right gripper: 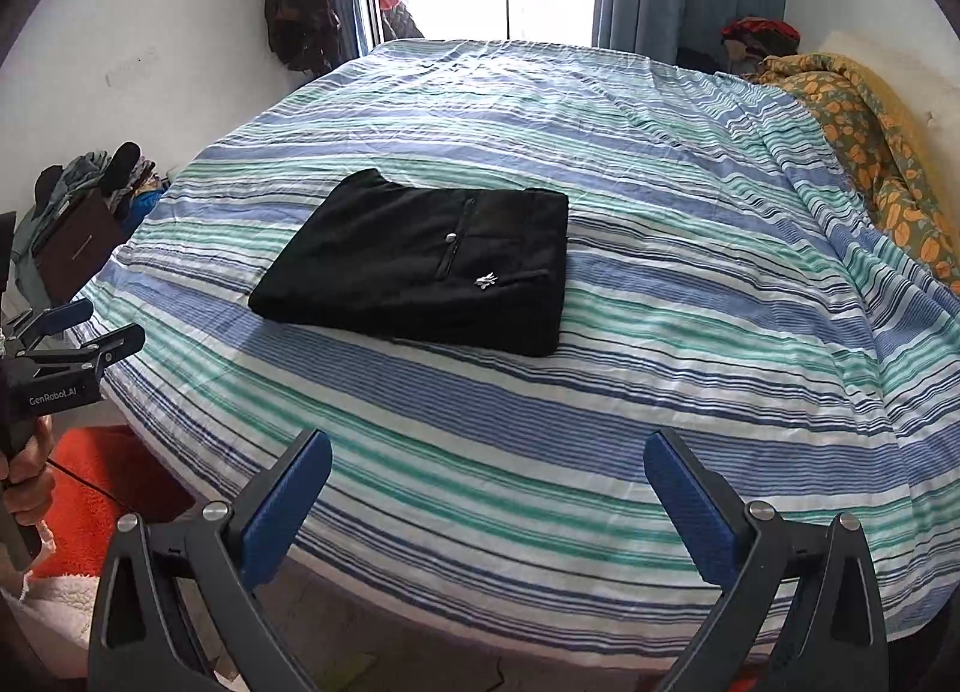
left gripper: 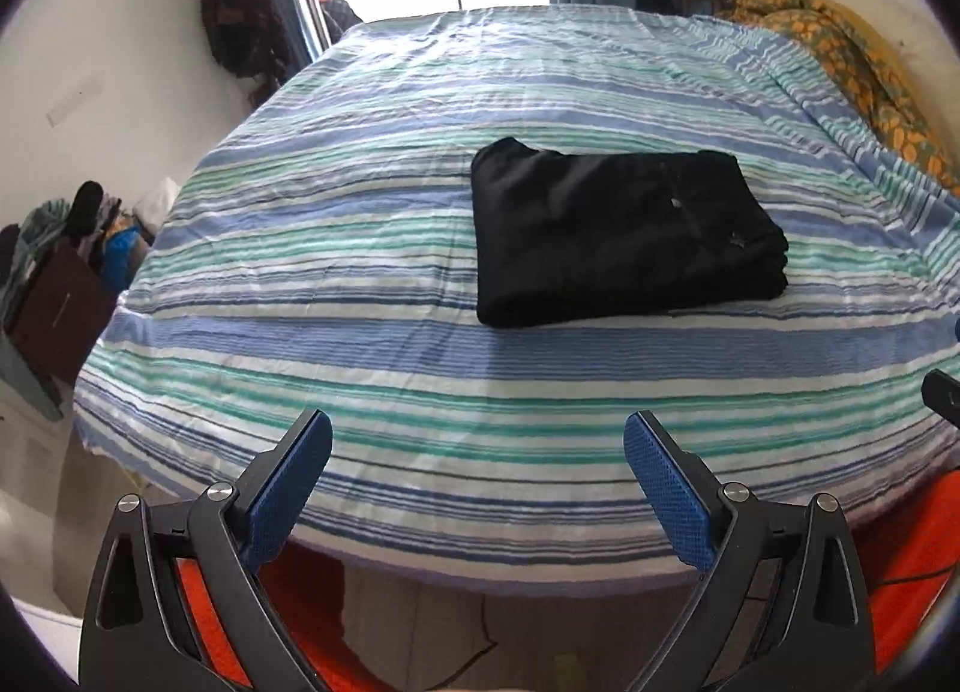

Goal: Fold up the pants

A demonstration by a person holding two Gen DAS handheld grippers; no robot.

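Striped bedsheet covers the bed, and the black pants lie on it as a compact folded rectangle, well apart from both grippers. Left gripper and right gripper hover near the bed edge, jaws spread and empty. I judge the folding finished; a careless touch now could drag the top layer and open the stack.

Black pants, folded into a thick rectangular stack, lie on the bed's blue, green and white striped sheet. The left gripper hangs over the near bed edge, well apart from them, blue-padded jaws spread wide, empty.
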